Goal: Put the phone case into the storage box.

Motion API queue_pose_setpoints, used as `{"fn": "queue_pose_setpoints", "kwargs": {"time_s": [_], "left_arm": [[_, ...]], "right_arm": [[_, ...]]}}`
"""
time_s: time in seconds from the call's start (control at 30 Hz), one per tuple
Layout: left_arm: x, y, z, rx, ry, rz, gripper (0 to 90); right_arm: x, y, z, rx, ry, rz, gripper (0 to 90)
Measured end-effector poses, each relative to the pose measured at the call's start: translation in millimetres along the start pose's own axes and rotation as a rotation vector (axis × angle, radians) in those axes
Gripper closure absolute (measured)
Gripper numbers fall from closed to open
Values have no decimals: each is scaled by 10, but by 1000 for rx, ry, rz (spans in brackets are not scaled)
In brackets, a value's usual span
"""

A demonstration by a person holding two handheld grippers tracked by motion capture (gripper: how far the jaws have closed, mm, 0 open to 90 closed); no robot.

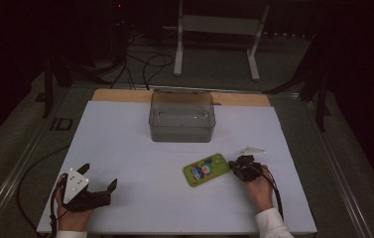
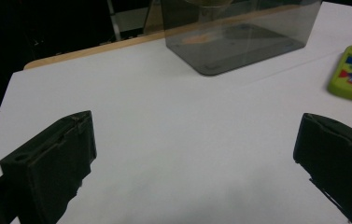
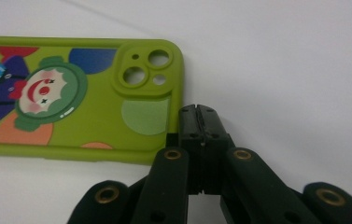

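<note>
Both claws rest on the white table (image 1: 135,148) from above: left gripper (image 1: 98,179) spread wide, right gripper (image 1: 235,165) at the green phone case (image 1: 207,169), which lies face down before a smoky plastic box (image 1: 182,117). Left gripper view — jaws far apart, gripping nothing. Right gripper view — jaws pressed together (empty) against the case's camera-end edge.

Green clown-print phone case (image 1: 206,169) lies flat — camera holes up — near a smoky box (image 1: 182,117).
</note>
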State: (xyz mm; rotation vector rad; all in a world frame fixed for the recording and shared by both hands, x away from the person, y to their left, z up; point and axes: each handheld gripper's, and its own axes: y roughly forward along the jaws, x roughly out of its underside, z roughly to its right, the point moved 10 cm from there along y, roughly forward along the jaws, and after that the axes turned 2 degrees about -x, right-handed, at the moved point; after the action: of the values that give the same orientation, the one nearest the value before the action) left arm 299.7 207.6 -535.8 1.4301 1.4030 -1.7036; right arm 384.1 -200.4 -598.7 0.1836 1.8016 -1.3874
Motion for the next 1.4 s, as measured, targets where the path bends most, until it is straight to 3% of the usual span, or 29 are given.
{"fn": "queue_pose_setpoints", "kwargs": {"time_s": [0.1, 0.13, 0.23, 0.33, 0.37, 0.43, 0.5, 0.63, 0.87, 1.07, 1.2, 1.3, 1.4], "left_arm": [[5, 2, 3, -2, 5, -3, 0], [5, 2, 3, -2, 5, -3, 0], [4, -5, -3, -2, 2, -2, 0], [7, -10, -6, -3, 2, -3, 0], [7, -12, -6, -2, 1, -1, 0], [8, -12, -7, -2, 1, -2, 0], [10, -10, -5, -1, 1, -1, 0], [14, -8, -3, 0, 0, -1, 0], [25, -9, -9, 1, -1, -2, 0], [21, -16, -23, 1, -10, 5, 0], [14, -17, -27, -1, -13, 10, 0], [14, -19, -31, -3, -14, 9, 0], [12, -20, -37, -4, -16, 11, 0]], "right_arm": [[-73, 82, -177, -22, -15, 2, 900], [-73, 82, -177, -22, -15, 2, 900], [-162, 184, -432, -55, -37, 4, 900], [-183, 210, -508, -64, -43, 6, 900], [-234, 275, -701, -93, -67, 13, 900], [-275, 326, -876, -115, -91, 12, 900], [-298, 357, -987, -131, -107, 10, 900], [-327, 388, -1079, -127, -151, 7, 900], [-345, 339, -1031, -131, -153, 18, 900], [-450, 91, -828, -101, -159, 88, 857], [-493, -159, -663, -104, -149, 167, 759], [-453, -324, -516, -81, -158, 211, 606], [-400, -455, -400, -63, -152, 244, 515]]}}
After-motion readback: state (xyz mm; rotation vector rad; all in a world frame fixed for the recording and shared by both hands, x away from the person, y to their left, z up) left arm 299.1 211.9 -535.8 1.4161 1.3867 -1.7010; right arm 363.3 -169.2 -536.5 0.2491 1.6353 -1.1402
